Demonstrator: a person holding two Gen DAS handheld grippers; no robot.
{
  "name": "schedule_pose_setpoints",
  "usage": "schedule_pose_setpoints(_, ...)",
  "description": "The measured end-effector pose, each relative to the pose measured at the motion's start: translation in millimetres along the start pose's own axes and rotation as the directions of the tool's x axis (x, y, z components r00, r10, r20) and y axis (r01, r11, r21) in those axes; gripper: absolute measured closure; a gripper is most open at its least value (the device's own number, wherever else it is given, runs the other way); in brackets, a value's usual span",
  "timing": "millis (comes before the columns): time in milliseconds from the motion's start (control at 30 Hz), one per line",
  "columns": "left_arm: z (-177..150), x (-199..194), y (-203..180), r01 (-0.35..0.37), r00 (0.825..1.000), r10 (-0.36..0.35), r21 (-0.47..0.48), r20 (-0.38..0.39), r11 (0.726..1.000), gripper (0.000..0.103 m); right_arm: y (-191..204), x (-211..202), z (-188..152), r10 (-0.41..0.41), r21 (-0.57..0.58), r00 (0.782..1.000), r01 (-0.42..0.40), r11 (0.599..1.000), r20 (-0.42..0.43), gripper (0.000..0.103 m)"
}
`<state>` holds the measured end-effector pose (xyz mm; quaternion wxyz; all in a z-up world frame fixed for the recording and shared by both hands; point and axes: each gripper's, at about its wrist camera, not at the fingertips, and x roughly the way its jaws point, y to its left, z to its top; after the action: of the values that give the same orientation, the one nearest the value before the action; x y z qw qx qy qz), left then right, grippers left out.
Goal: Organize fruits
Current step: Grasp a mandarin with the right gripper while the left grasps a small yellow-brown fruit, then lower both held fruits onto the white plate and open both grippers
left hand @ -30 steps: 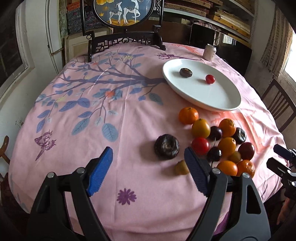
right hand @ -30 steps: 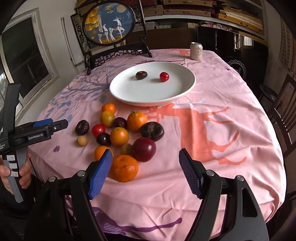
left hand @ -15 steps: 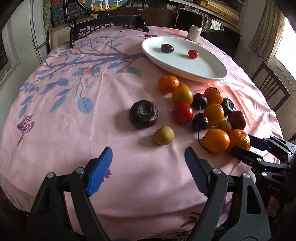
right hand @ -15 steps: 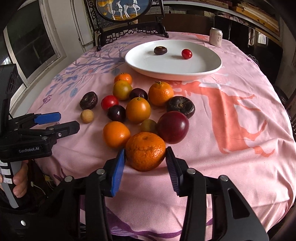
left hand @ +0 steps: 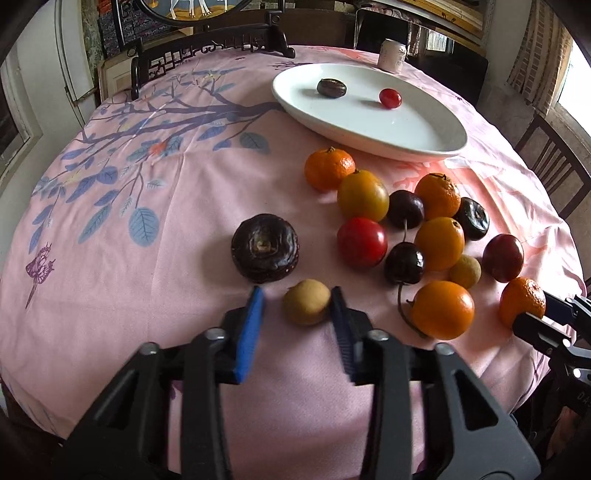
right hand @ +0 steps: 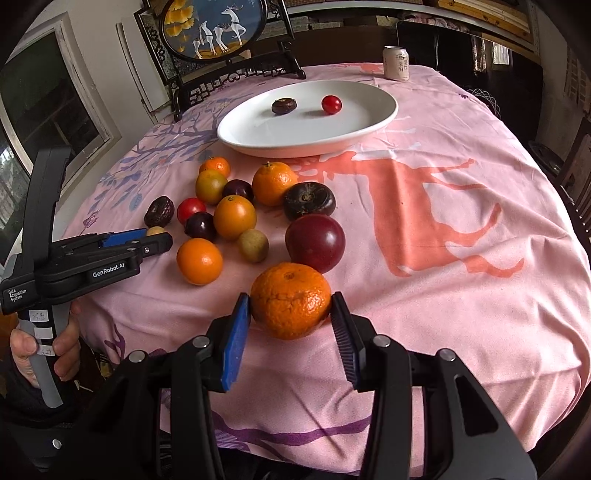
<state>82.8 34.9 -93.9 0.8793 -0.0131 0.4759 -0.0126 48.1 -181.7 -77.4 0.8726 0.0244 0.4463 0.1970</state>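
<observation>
My left gripper (left hand: 297, 291) is shut on a small tan round fruit (left hand: 306, 312) lying on the pink cloth, its right pad against it and its left pad blurred close by the other side. A dark wrinkled fruit (left hand: 265, 253) sits just beyond the left pad. My right gripper (right hand: 290, 295) is shut on a mandarin (right hand: 290, 300) at the near edge of the fruit pile, both pads pressing its sides. Behind it lie a dark red plum (right hand: 315, 242) and several oranges, cherries and tomatoes. The white oval plate (right hand: 258, 133) holds a dark fruit (right hand: 283, 106) and a cherry tomato (right hand: 331, 104).
A drink can (right hand: 396, 62) stands behind the plate. A framed deer screen (right hand: 218, 29) on a dark stand is at the table's far side. Wooden chairs (left hand: 554, 170) stand to the right. A person's hand (right hand: 44, 350) grips the left tool's handle near the table edge.
Both grippers came down toward the table. The left jaws went from wide apart to closed round the tan fruit. The right jaws closed on the mandarin and stay on it.
</observation>
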Motion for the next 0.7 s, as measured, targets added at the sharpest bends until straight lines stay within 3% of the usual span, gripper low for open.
schedule_pose_setpoints(133, -1, -5, -3, 0.024, 1.0, -0.024, -0.003, -0.007, 1.0, 0.077, -5, -4, -2, 0.011, 0.014, 1.0, -0.011, 1.0, 0.017, 0.058)
schedule_pose_setpoints(400, 14, -34, -11, 0.043, 0.998, -0.046, 0.048, 0.05, 0.998, 0.077, -12, -12, -2, 0.011, 0.017, 0.999, -0.012, 1.0, 0.044, 0.058)
schedule_pose_setpoints(567, 52, -37, -15, 0.055, 0.997, -0.06, 0.085, 0.055, 0.995, 0.077, -13, -13, 8, 0.012, 0.011, 0.999, -0.013, 1.0, 0.044, 0.058)
schedule_pose_setpoints(700, 104, -23, -20, 0.018, 0.998, -0.025, 0.109, 0.061, 0.994, 0.077, -15, -13, 39, 0.016, -0.012, 0.998, -0.015, 1.0, 0.059, 0.058)
